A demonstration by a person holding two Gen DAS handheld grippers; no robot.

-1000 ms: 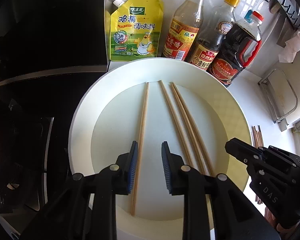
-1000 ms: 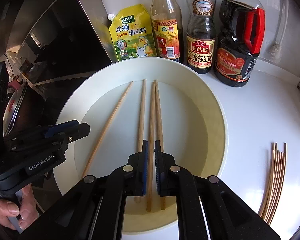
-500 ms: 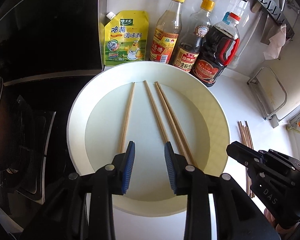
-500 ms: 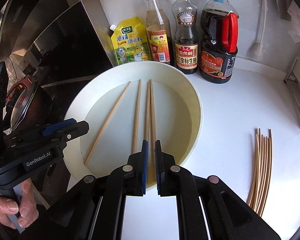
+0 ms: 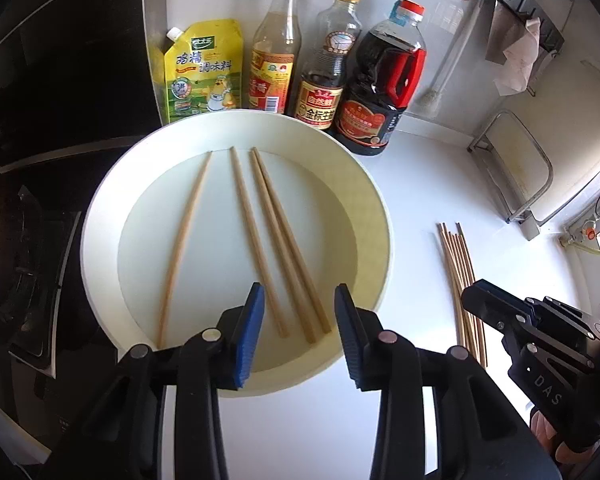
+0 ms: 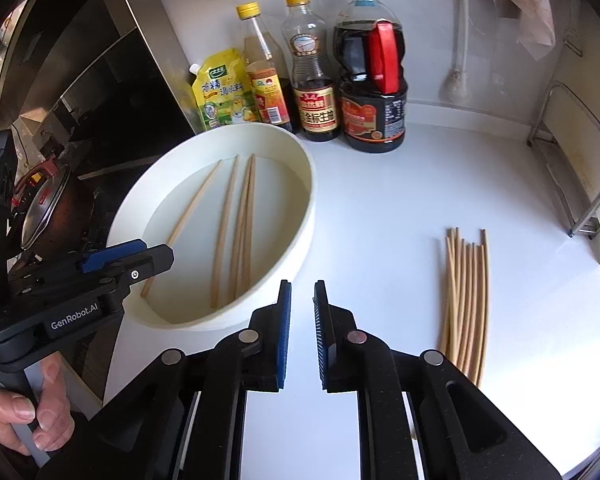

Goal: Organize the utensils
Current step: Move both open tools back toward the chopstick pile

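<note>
From my left wrist camera, the landmark is a round white basin (image 5: 380, 216) on a white counter (image 5: 440, 168). Left of the basin is a dark stove top (image 5: 28, 240). Inside the basin lie four wooden chopsticks (image 5: 256, 240): one alone toward its left side, then a single one, then two lying touching each other. I cannot tell whether the basin holds any liquid.

Behind the basin, against the wall, stand four containers from left to right: a yellow seasoning pouch (image 5: 202, 70) with a white spout, a clear bottle (image 5: 274, 50) with pale contents and a yellow cap, a second yellow-capped bottle (image 5: 326, 60) that is dark only near its base, and a large jug (image 5: 382, 80) of dark sauce with a red handle.

Right of the basin, a bundle of chopsticks (image 6: 466, 296) lies flat on the counter, well apart from it.

My left gripper (image 5: 299, 332) hovers over the basin's near rim, its jaws opening, moderately wide, gripping nothing. My right gripper (image 6: 302, 332) is over bare counter just right of the basin, jaws narrow, opening, and empty.
</note>
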